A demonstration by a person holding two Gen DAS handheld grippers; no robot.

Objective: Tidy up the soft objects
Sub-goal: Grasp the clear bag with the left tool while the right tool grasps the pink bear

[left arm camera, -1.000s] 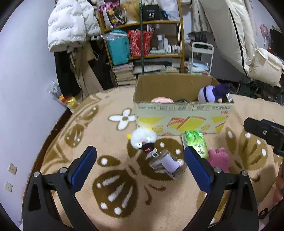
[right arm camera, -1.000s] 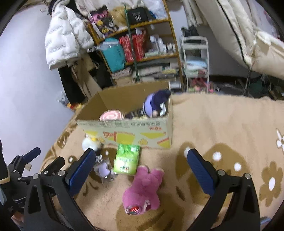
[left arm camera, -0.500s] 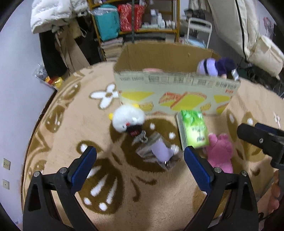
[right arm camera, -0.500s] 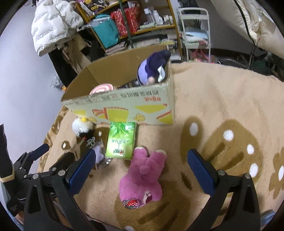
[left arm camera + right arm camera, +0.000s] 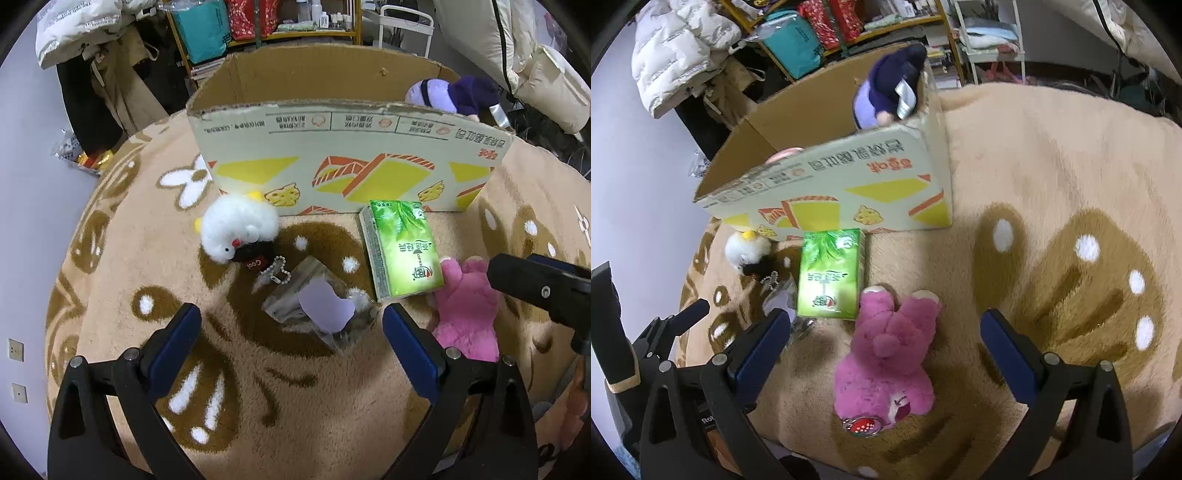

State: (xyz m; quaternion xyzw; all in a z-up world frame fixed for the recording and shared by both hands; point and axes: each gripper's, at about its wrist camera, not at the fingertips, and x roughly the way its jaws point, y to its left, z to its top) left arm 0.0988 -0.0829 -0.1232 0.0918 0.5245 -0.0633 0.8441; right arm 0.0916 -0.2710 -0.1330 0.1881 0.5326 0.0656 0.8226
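Observation:
A cardboard box [image 5: 347,166] [image 5: 849,184] stands on a beige rug and holds a purple plush [image 5: 454,96] [image 5: 890,85] and a pink round item [image 5: 785,155]. In front of it lie a white chick plush [image 5: 236,227] [image 5: 746,249], a clear bag with a lilac item [image 5: 321,310], a green tissue pack [image 5: 402,247] [image 5: 831,273] and a pink bear plush [image 5: 469,310] [image 5: 890,347]. My left gripper [image 5: 291,347] is open just before the clear bag. My right gripper [image 5: 882,354] is open, straddling the pink bear.
Shelves with bags and books [image 5: 258,22] and hanging coats [image 5: 96,74] stand behind the box. A white rack [image 5: 990,33] and pale bedding [image 5: 524,55] are at the back right. A wall [image 5: 22,184] lies left of the rug.
Both grippers have moved forward and down toward the toys on the rug. The box and toys look larger. Nothing was grasped.

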